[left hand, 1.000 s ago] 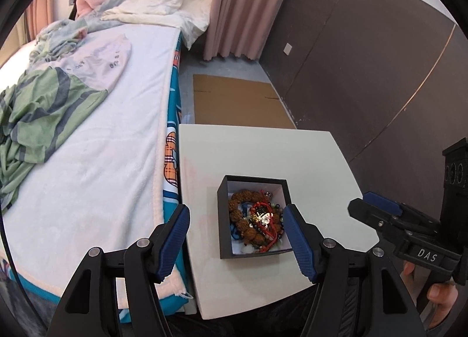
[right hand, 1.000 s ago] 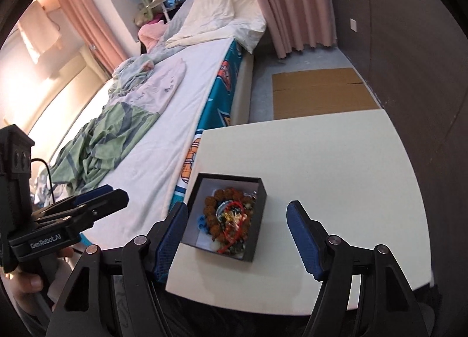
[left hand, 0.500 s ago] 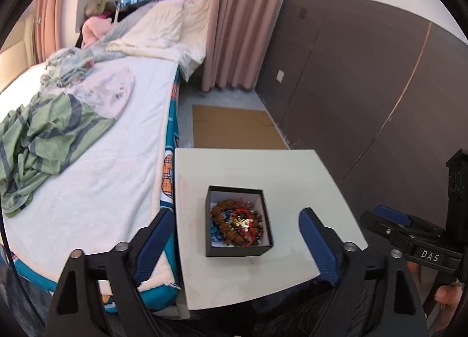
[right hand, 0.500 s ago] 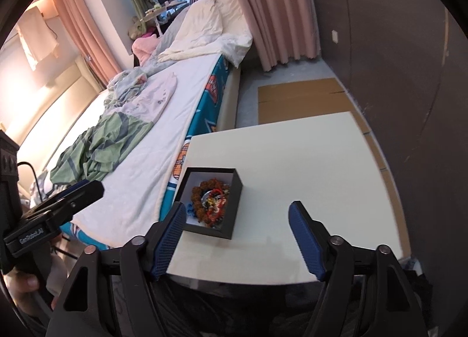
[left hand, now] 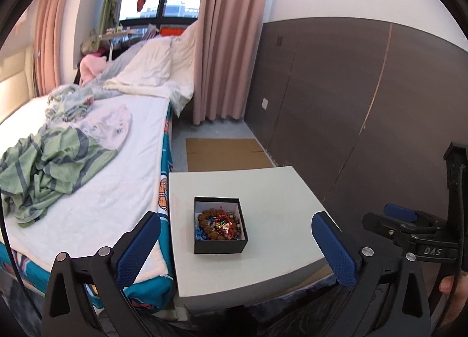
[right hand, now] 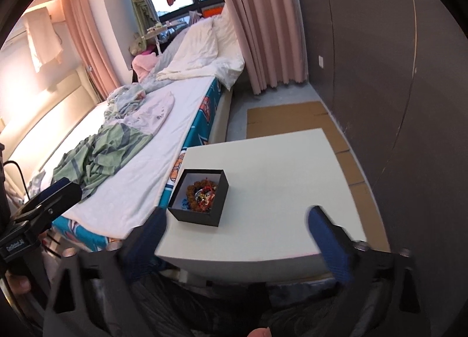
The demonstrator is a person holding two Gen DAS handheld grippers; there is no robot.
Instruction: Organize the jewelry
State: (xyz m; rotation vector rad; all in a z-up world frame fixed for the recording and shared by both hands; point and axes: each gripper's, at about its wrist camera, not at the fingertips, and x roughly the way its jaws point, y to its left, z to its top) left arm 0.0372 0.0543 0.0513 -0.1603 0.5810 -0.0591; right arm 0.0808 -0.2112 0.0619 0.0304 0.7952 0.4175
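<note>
Both claws, left [left hand: 235,245] & right [right hand: 237,229], spread wide, empty, w/ jewelry box [left hand: 220,229] on table [left hand: 272,191] apart.

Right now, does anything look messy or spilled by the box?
Nothing has spilled. The jewelry is a tangled heap inside the black box, which sits flat on the white table. Crumpled clothes lie on the bed.

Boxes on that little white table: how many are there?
1. A single black box sits toward the bed-side edge of the white table, open-topped with a tangle of jewelry inside. Both wrist views show no other box on the tabletop.
</note>
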